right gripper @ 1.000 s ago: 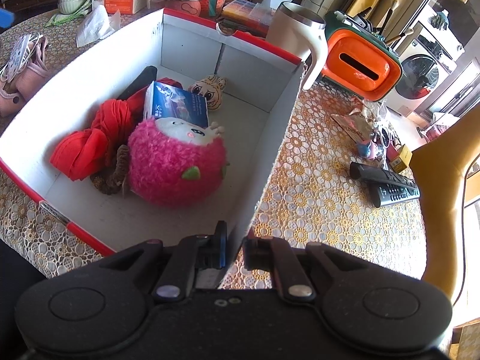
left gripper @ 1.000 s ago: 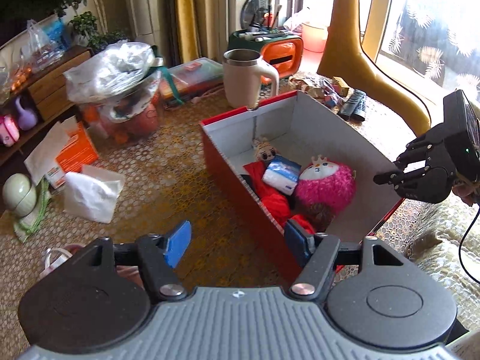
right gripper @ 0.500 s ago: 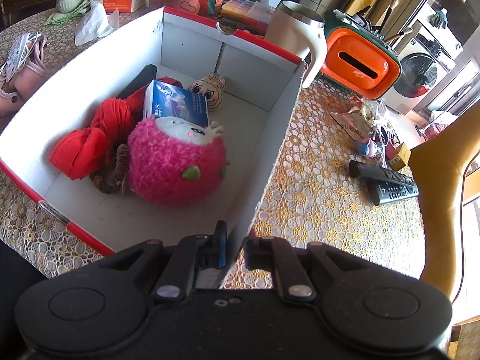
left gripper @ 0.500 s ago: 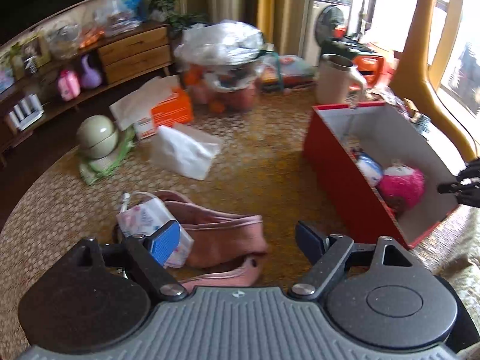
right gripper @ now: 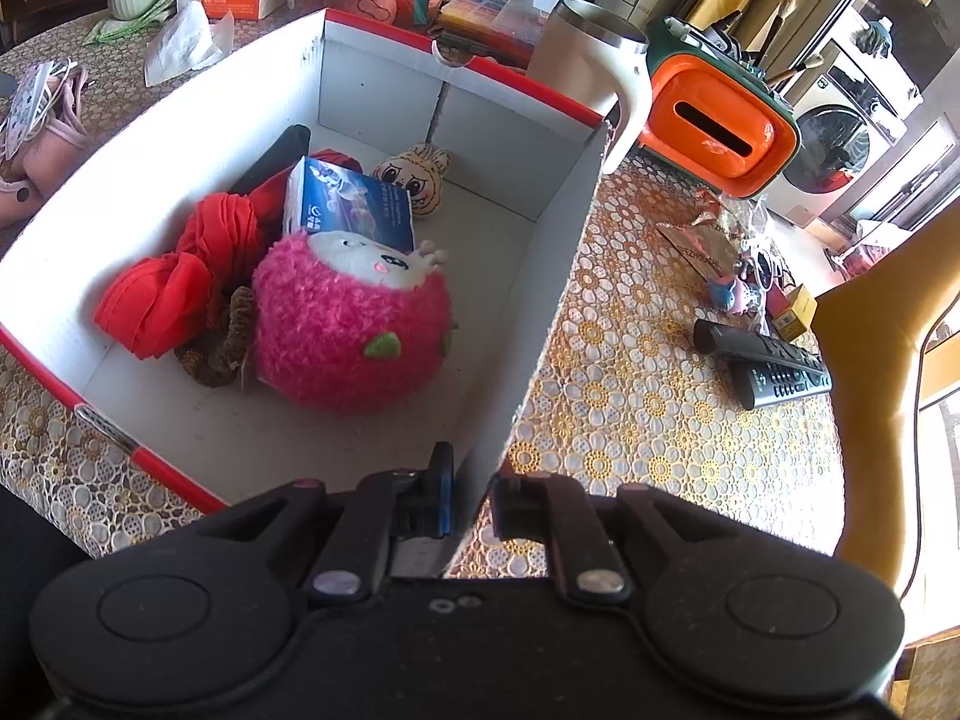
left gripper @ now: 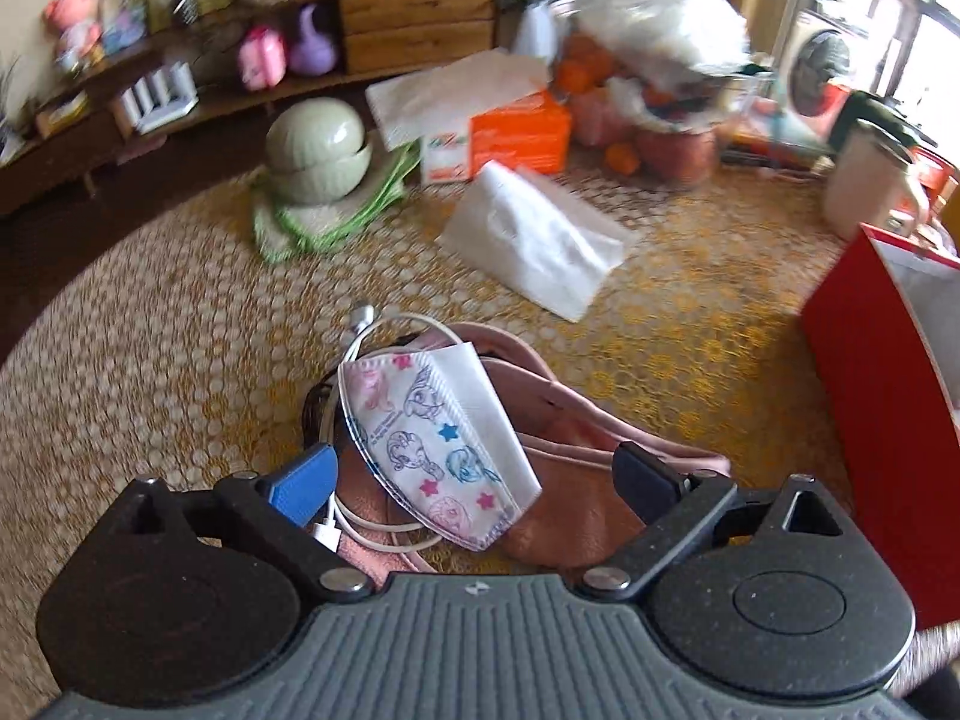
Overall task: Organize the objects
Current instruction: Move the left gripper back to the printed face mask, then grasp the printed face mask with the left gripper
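My left gripper is open, just above a cartoon-print face mask that lies on a pink pouch with a white cable. The red box stands to the right. My right gripper is shut on the near wall of the red and white box. The box holds a pink plush ball, a red cloth, a blue tissue pack and a small doll head. The mask and pouch also show in the right wrist view.
On the lace cloth lie a white tissue bag, an orange box, a green round container and bagged fruit. Right of the box are a mug, an orange case, two remotes and small clutter.
My left gripper has swung left from the box and come down over the mask and pink pouch, still open. The right gripper has kept its hold on the box wall.
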Demonstrator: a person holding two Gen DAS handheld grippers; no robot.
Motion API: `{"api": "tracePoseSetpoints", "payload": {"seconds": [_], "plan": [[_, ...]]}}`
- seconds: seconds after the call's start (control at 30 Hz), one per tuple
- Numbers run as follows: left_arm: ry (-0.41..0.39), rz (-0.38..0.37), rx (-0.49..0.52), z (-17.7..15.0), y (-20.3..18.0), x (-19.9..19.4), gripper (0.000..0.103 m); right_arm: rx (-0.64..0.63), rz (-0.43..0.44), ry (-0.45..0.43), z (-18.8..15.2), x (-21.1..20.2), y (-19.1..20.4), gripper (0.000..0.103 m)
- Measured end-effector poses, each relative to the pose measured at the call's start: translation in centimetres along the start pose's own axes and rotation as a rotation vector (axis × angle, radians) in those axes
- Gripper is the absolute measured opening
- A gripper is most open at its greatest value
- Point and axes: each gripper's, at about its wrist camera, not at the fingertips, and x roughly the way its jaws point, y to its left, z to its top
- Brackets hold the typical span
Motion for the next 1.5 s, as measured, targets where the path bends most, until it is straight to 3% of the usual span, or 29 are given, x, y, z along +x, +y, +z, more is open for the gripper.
{"api": "tracePoseSetpoints", "payload": {"seconds": [0.53, 0.83, 0.9, 0.97, 1.1, 1.17, 1.3, 1.37, 1.5], "plan": [[0.031, 0.114, -0.144, 1.1, 0.7, 4.6, 0.099, -0.007, -0.004, 0.002, 0.0, 0.0, 0.1, 0.013], [0.035, 0.117, -0.174, 1.0, 1.6, 5.4, 0.096, -0.011, -0.004, 0.000, 0.0, 0.1, 0.1, 0.013], [0.031, 0.102, -0.183, 0.9, 1.7, 5.2, 0.087, -0.011, -0.004, -0.001, 0.0, 0.1, 0.1, 0.013], [0.036, 0.086, -0.194, 0.8, 1.8, 5.1, 0.069, -0.012, -0.004, 0.000, 0.0, 0.1, 0.1, 0.013], [0.045, 0.066, -0.201, 0.6, 1.9, 5.0, 0.053, -0.011, -0.006, -0.001, 0.0, 0.1, 0.1, 0.013], [0.042, 0.053, -0.204, 0.6, 1.9, 4.8, 0.040, -0.010, -0.006, -0.001, 0.0, 0.0, 0.1, 0.013], [0.030, 0.030, -0.200, 0.2, 2.1, 3.8, 0.031, -0.010, -0.006, -0.002, 0.0, 0.0, 0.1, 0.013], [0.023, 0.022, -0.185, 0.0, 2.0, 3.1, 0.020, -0.010, -0.006, -0.002, 0.0, 0.0, 0.1, 0.013], [0.010, -0.023, -0.151, -0.5, 1.8, 1.8, 0.012, -0.010, -0.007, -0.004, 0.0, 0.0, 0.1, 0.013]]}}
